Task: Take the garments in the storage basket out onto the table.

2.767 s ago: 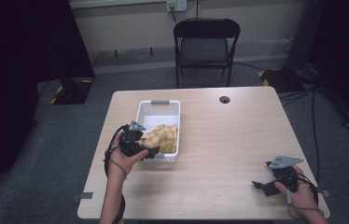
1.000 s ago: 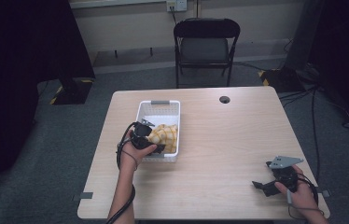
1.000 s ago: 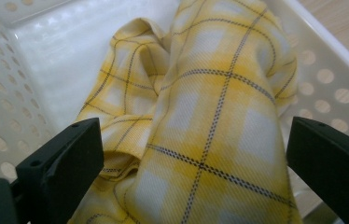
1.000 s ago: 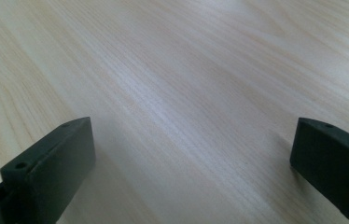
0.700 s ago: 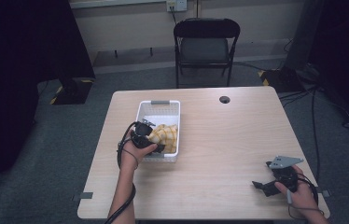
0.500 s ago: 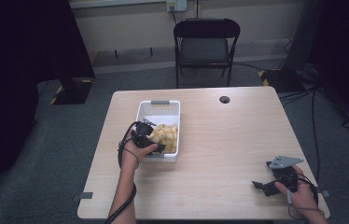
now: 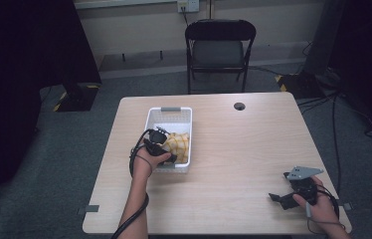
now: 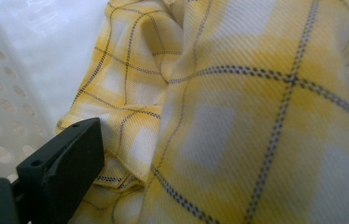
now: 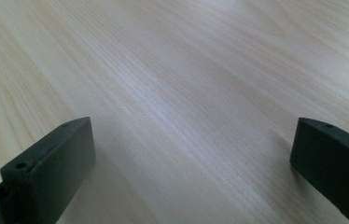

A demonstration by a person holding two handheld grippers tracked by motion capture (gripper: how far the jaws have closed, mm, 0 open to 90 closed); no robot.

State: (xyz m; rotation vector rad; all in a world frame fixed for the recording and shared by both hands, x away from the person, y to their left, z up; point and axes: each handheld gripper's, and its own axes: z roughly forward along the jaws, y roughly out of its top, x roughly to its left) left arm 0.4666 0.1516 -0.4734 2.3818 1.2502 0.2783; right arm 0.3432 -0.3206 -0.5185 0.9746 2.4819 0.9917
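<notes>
- Here, left gripper (image 7: 166, 152): jaws spread around yellow plaid cloth (image 8: 238, 112), inside white perforated basket (image 7: 170, 114).
- Right gripper (image 9: 193, 168): jaws wide apart, empty, over wooden table (image 7: 253, 149), near its corner.

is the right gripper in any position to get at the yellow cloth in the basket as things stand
Probably not without a long reach. The right gripper sits open over bare table at the near right corner, while the yellow cloth lies in the white basket, with the left gripper already on it.
</notes>
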